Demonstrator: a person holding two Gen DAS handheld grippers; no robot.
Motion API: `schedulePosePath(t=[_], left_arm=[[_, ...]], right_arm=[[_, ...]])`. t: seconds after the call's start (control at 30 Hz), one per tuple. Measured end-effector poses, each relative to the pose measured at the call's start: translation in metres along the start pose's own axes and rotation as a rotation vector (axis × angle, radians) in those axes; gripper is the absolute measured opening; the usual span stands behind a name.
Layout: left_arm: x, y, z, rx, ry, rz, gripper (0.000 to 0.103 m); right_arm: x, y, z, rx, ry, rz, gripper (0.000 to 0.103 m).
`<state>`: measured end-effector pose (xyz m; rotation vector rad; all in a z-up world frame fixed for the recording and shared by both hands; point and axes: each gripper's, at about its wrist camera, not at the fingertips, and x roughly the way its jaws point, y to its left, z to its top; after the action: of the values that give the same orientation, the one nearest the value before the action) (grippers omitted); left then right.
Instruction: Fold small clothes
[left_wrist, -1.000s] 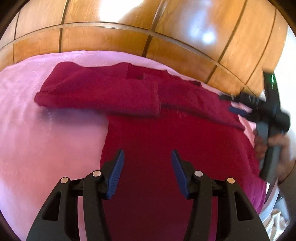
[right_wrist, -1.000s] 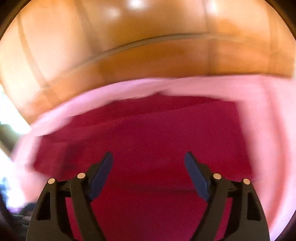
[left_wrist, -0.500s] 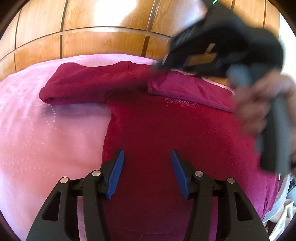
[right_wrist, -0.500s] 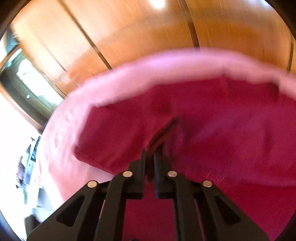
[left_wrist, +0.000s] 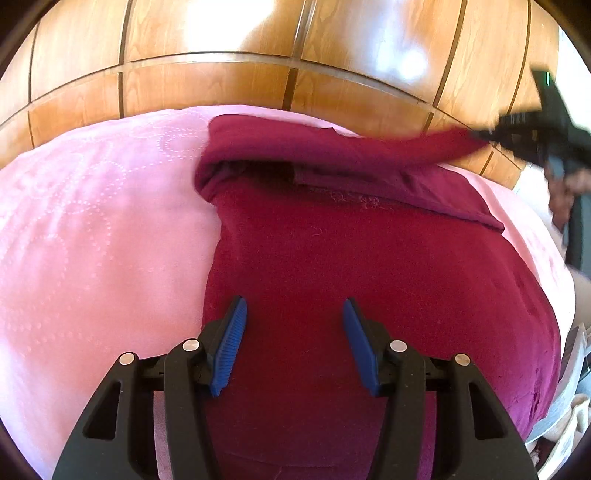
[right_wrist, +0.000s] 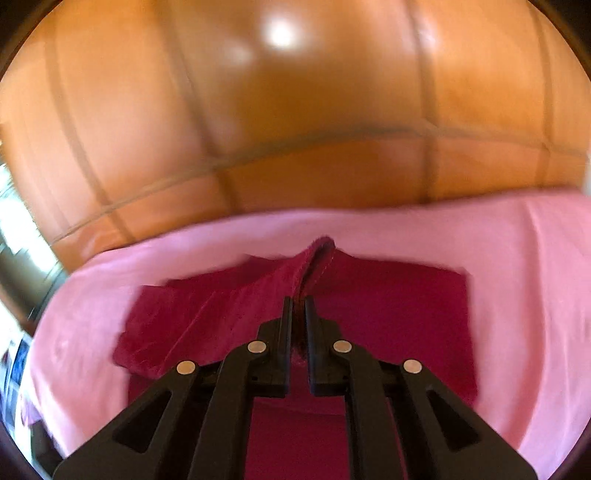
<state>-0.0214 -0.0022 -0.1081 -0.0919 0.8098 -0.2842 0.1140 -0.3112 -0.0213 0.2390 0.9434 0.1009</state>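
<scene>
Right now the right claw (right_wrist: 298, 314) has its jaws pressed together on the end of a sleeve (right_wrist: 310, 258) of the dark red garment (left_wrist: 369, 277), and the sleeve rises from the cloth in a taut ridge just ahead of the jaw tips. From the left wrist view that same sleeve (left_wrist: 424, 146) stretches off to the far right, up and away from the left claw (left_wrist: 293, 325), ending at the right claw (left_wrist: 517, 129), which is blurred with motion there. The left claw has its blue pads (left_wrist: 231, 343) apart with nothing between them, and hovers over the lower body of the garment; whether the tips touch the cloth I cannot tell. The garment lies spread on a pink bedspread (left_wrist: 92, 221), with its upper part bunched into a thick roll straight ahead of the left claw and the wood-panelled wall (left_wrist: 221, 74) beyond. By my reading the step in hand is the sleeve fold: the sleeve has been picked up and is being carried to be laid across the body. The next move likely calls for the right claw to bring the sleeve end down flat over the chest, in line with the side edge, before letting go, while the left claw could press the body to keep it from sliding on the soft bedspread.
</scene>
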Motion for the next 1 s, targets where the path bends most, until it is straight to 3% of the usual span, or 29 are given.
schedulePosePath(t=[0.2, 0.33, 0.47, 0.57, 0.73, 0.9, 1.0], left_arm=[[-0.01, 0.006, 0.013, -0.045, 0.044, -0.042, 0.053], [-0.025, 0.008, 0.031, -0.048, 0.009, -0.049, 0.053], [-0.025, 0.005, 0.045, -0.027, -0.013, -0.042, 0.053], [-0.024, 0.004, 0.06, -0.026, -0.03, -0.032, 0.053], [-0.014, 0.004, 0.089, 0.0, -0.065, -0.017, 0.053], [0.008, 0.002, 0.12, -0.015, -0.073, -0.012, 0.053], [0.028, 0.0, 0.142, -0.054, -0.076, -0.011, 0.053]], right_arm=[[0.033, -0.063, -0.032, 0.154, 0.093, -0.077, 0.005], [0.029, -0.072, -0.035, 0.204, 0.061, -0.039, 0.005], [0.044, -0.068, -0.042, 0.18, 0.11, -0.049, 0.006], [0.033, -0.077, -0.043, 0.2, 0.098, -0.054, 0.022], [0.003, -0.083, -0.036, 0.189, 0.045, -0.079, 0.025], [0.007, -0.05, -0.018, 0.142, -0.004, -0.022, 0.045], [0.032, -0.022, -0.012, 0.055, 0.012, -0.036, 0.05]])
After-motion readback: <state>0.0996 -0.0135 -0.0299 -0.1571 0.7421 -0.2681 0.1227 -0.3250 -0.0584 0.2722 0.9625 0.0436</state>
